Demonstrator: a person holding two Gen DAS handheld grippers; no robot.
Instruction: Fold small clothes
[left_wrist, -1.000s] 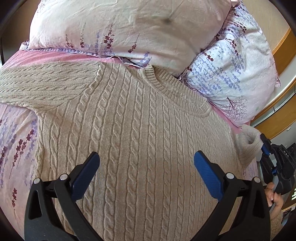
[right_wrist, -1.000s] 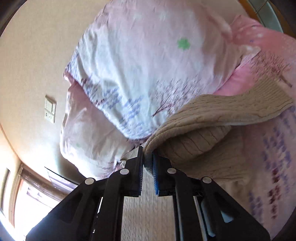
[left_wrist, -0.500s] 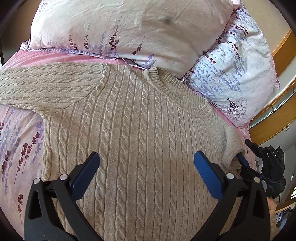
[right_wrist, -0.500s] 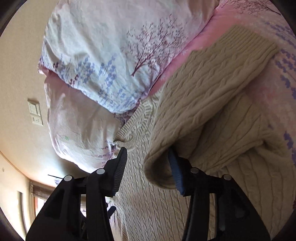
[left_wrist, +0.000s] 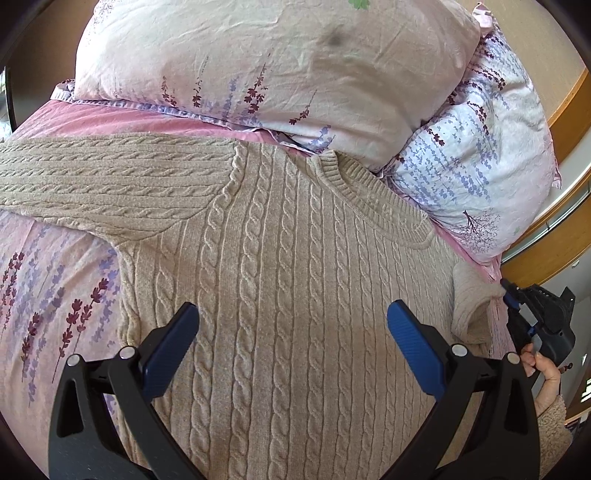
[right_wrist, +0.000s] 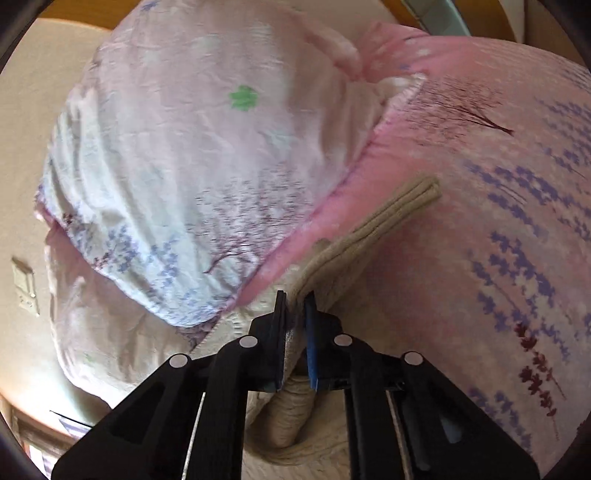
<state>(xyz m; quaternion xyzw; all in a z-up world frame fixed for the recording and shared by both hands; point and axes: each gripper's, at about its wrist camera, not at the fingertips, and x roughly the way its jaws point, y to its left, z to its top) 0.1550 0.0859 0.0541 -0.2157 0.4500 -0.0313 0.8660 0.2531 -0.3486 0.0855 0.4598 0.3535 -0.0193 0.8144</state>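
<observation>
A beige cable-knit sweater (left_wrist: 288, 266) lies flat on the bed, neck toward the pillows, its left sleeve (left_wrist: 110, 177) stretched out to the left. My left gripper (left_wrist: 291, 325) is open and empty above the sweater's body. My right gripper (right_wrist: 295, 306) is shut on the sweater's right sleeve (right_wrist: 373, 225) at the bed's right side. It also shows in the left wrist view (left_wrist: 517, 306), beside the bunched sleeve (left_wrist: 469, 299). The sleeve's cuff end lies on the pink sheet beyond the fingers.
Two floral pillows (left_wrist: 258, 62) (left_wrist: 480, 166) lie at the head of the bed against the sweater's collar. The pink lavender-print sheet (left_wrist: 48, 280) covers the bed. A wooden frame (left_wrist: 543, 251) runs along the right. A wall switch (right_wrist: 24, 288) is on the wall.
My right gripper was shut on the sleeve, opened half a second ago, and is shut on it again now, with the sleeve pulled out. My left gripper stayed open over the sweater.
</observation>
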